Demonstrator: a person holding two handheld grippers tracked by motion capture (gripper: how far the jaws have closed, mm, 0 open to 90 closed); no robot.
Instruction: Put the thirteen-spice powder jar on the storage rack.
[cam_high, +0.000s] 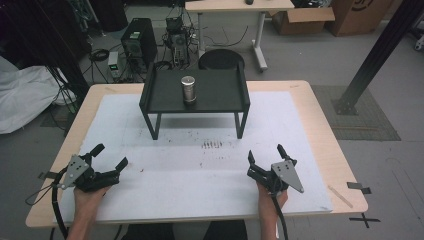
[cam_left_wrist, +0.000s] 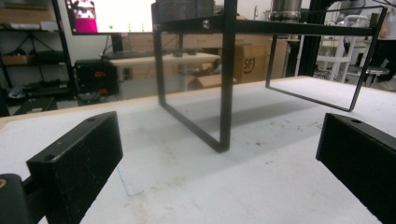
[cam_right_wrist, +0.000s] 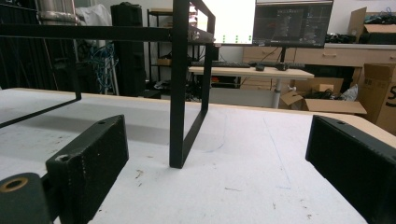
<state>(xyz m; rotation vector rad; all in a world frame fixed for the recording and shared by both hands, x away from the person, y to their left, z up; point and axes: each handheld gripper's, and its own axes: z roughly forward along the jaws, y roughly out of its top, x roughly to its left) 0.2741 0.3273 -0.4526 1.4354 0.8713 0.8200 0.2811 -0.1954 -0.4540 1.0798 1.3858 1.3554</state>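
- A small metal cylinder (cam_high: 188, 88) is seen standing upright on a black raised tray (cam_high: 220, 97), roughly at the middle of the tray's top and slightly toward its front edge.
- In the left gripper view, the bottom of the metal cylinder (cam_left_wrist: 285, 9) is glimpsed above the tray's edge (cam_left_wrist: 261, 26); in the right gripper view it (cam_right_wrist: 56, 11) is glimpsed at the upper left, above the tray's frame (cam_right_wrist: 180, 84).
- The black raised tray is carried on thin black legs and stands on the far half of a white-covered surface (cam_high: 200, 165).
- The left hand-held gripper (cam_high: 111, 155) is held low over the surface, in front of the tray and well off to its left, well apart from it. Its jaws are spread wide, and nothing is held between them.
- The right hand-held gripper (cam_high: 265, 153) is held in front of the tray and off to its right, also well apart from it. Its jaws are likewise spread wide, with nothing between them.
- Faint dark marks (cam_high: 212, 145) are seen on the surface just in front of the tray, between the two hand-held grippers.
- Behind the tray, beyond the surface's far edge, a round black stool (cam_high: 221, 59) is seen on the floor.
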